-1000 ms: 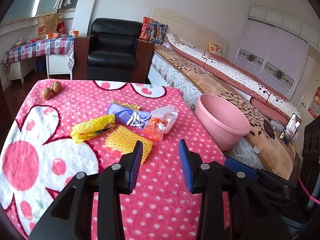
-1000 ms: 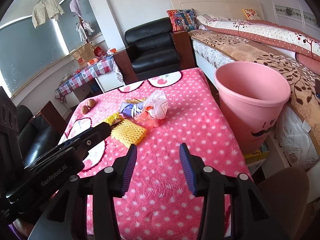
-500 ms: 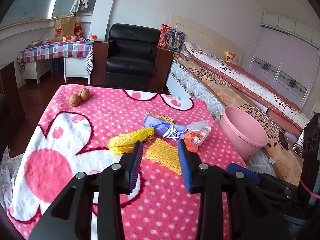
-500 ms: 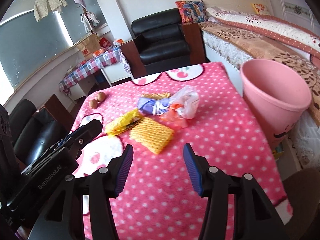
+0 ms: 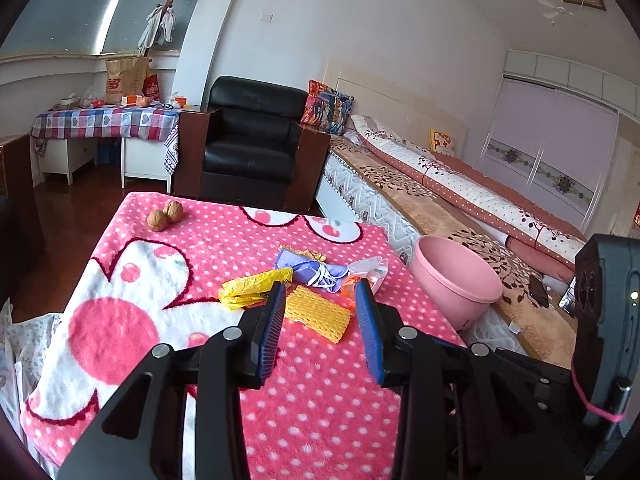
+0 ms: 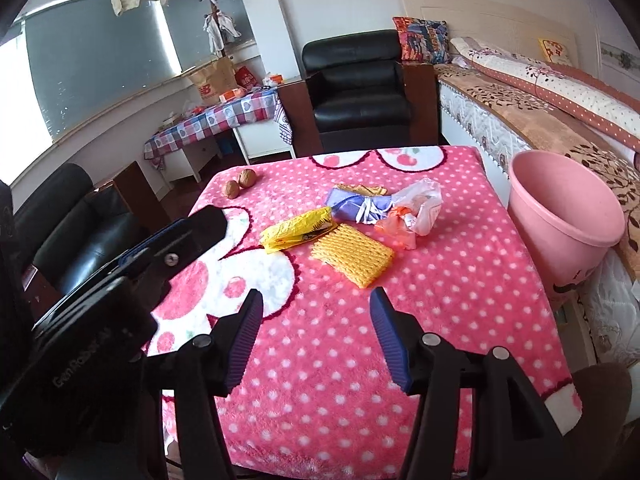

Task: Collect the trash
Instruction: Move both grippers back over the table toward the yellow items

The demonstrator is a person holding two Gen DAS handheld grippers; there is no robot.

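While both grippers hang above the near end of a pink dotted blanket (image 6: pixel 460 280), the trash lies ahead of them in one loose cluster — a yellow net (image 6: pixel 352 254) nearest, a yellow wrapper (image 6: pixel 296 227) just left of it, a purple wrapper (image 6: pixel 356 202) and a clear bag (image 6: pixel 420 204) behind; the pink bin (image 6: pixel 568 212) stands off the blanket's right edge, against the bed (image 6: pixel 520 116).

The right gripper (image 6: pixel 316 312) has its jaws apart with nothing between them, and they have just been widening; the net sits straight ahead and slightly right of its centre line, its long axis running slantwise from upper left to lower right, so the jaws would meet it across a corner rather than square. The left gripper (image 5: pixel 320 300), jaws also apart and empty, frames the net (image 5: pixel 318 314) between its tips from its own camera, the yellow wrapper (image 5: pixel 256 286) just to its left; by appearances either hand could reach the net, the left looking closer to the wrapper.

Bare blanket lies open between grippers and cluster; the path to the bin runs right, over the table edge, with only the bag near that line; two walnuts (image 6: pixel 240 184) rest well apart at the far left — likely not trash.
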